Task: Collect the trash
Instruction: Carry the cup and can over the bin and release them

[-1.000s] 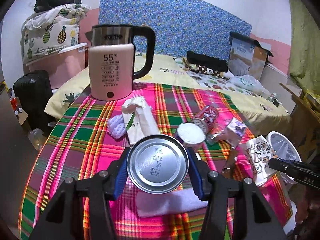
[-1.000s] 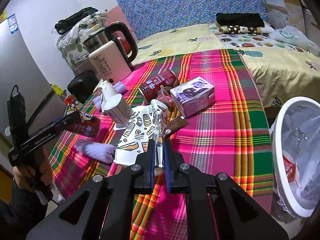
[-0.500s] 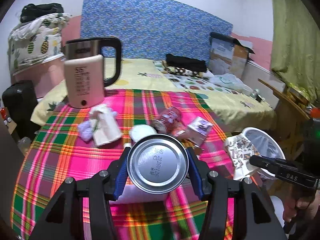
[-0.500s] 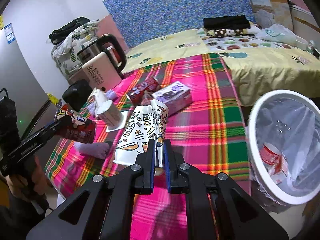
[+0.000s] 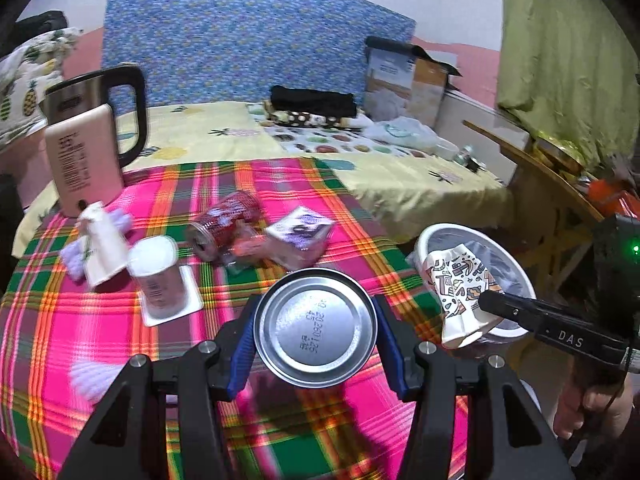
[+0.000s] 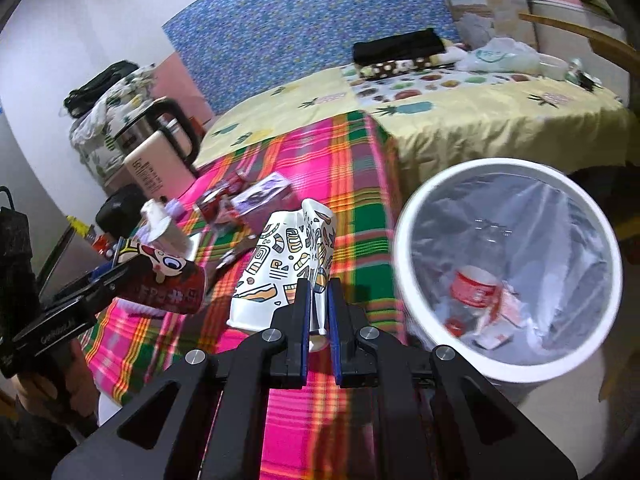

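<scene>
The right gripper (image 6: 318, 308) is shut tight on the flattened wall of a patterned paper cup (image 6: 280, 268), pinched near its rim. The cup is carried on its side, its long axis running away from the fingers, its closed base at the near end and its crushed mouth pointing toward the far end of the table. It is held above the right edge of the checked tablecloth (image 6: 352, 160), just beside the white bin (image 6: 404, 240) and not yet over its opening.

The left gripper (image 5: 316, 328) is held partly open around a red can (image 6: 168, 284), clamped across its body by the blue pads. The can's long axis lies along the fingers, so only its silver bottom (image 5: 316, 328) is seen in the left wrist view, facing the camera. It is carried over the near part of the table, well short of the bin.

For the step in hand, the cup is best moved further until it hangs wholly inside the ring of the bin's rim, then released from low enough that the light paper falls into the clear liner rather than catching the rim. The can should be kept back until the right gripper is clear, since both would crowd one opening.

Left on the cloth are a lying red can (image 5: 224, 224), a small purple carton (image 5: 300, 232), a white cup (image 5: 156, 276) and crumpled wrappers beside the kettle (image 5: 84, 148).
</scene>
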